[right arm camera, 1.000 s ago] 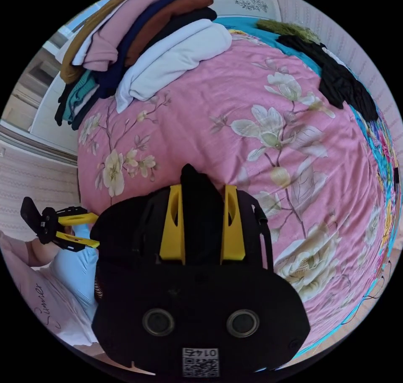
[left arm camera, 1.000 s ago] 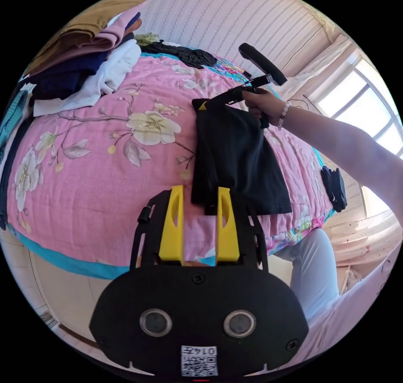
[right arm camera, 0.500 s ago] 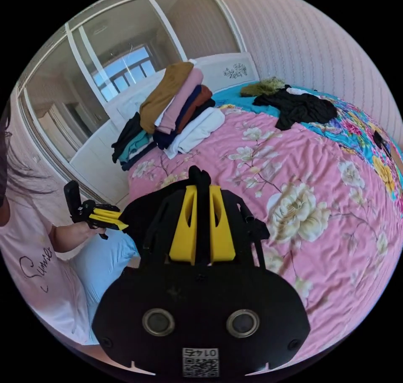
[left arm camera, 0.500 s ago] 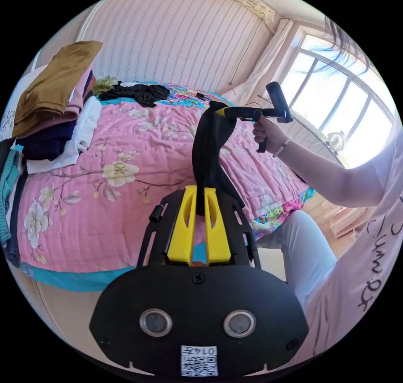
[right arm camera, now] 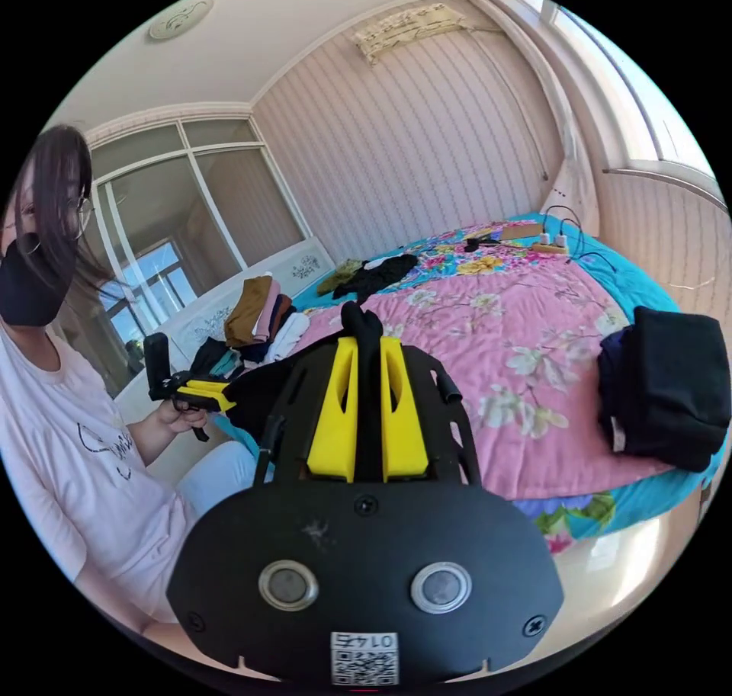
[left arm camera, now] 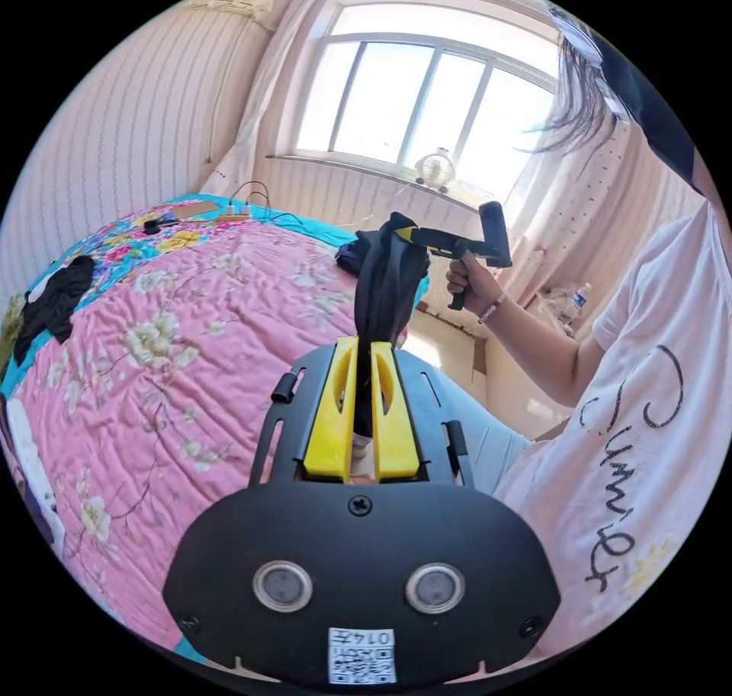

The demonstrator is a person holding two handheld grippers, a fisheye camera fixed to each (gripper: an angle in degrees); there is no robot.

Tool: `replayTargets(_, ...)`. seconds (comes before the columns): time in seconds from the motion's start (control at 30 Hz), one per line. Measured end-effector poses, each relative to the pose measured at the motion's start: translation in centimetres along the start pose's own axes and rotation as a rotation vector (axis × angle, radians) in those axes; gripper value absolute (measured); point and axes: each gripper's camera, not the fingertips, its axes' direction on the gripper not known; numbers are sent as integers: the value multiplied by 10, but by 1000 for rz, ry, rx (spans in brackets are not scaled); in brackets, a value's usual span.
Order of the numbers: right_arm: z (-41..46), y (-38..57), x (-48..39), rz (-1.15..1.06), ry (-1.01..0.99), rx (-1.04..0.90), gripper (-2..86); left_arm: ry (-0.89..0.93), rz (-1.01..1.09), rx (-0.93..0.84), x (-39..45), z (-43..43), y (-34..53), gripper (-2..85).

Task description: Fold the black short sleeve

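A stack of clothes (right arm camera: 255, 322) sits on the bed (right arm camera: 534, 406) near its head. A folded pile (right arm camera: 667, 395) lies at the bed's edge, well apart.

Folded clothes pile (right arm camera: 255, 326) (near headboard) on pink bedspread (right arm camera: 488, 360).

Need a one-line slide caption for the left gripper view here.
Left hand-held gripper and right hand-held gripper hold the bunched black short sleeve between them beside the pink floral bed.

Left gripper (left arm camera: 364, 368) clamped the black short sleeve (left arm camera: 385, 292), stretched off the pink floral bed (left arm camera: 152, 360) to the right gripper (left arm camera: 408, 235) gripping its far end, window (left arm camera: 427, 128) behind.
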Motion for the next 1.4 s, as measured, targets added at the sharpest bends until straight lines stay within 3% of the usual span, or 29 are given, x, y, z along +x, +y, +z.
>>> replayTargets(0.2, -109, 57, 45, 96, 279, 147, 46, 142, 246, -53, 54, 90, -82, 26)
replayTargets(0.37, -150, 51, 99, 193, 477, 147, 48, 236, 281, 67, 53, 162, -181, 34)
replayTargets(0.43, -151, 21, 140, 213, 549, 70, 53, 175, 263, 82, 45, 194, -219, 38)
replayTargets(0.57, -122, -10, 230, 307, 616, -34, 74, -9, 98, -74, 3, 285, -280, 50)
replayTargets(0.67, -95, 4, 284, 476, 652, -72, 87, -199, 12, -84, -23, 292, -279, 49)
replayTargets(0.87, -59, 67, 239, 317, 647, -27, 79, -176, 67, -49, -42, 206, -210, 40)
replayTargets(1.0, -16, 134, 148, 111, 601, -103, 76, -206, 117, 38, -29, 106, -122, 26)
replayTargets(1.13, 45, 198, 47, -63, 469, -227, 80, -471, 37, 135, -8, -22, 5, 16)
replayTargets(1.27, 107, 236, -34, -133, 226, -316, 106, -711, -129, 129, 17, -148, 123, 19)
replayTargets(1.4, 189, 262, -144, -373, 68, -370, 121, -928, -311, 135, 35, -253, 219, 33)
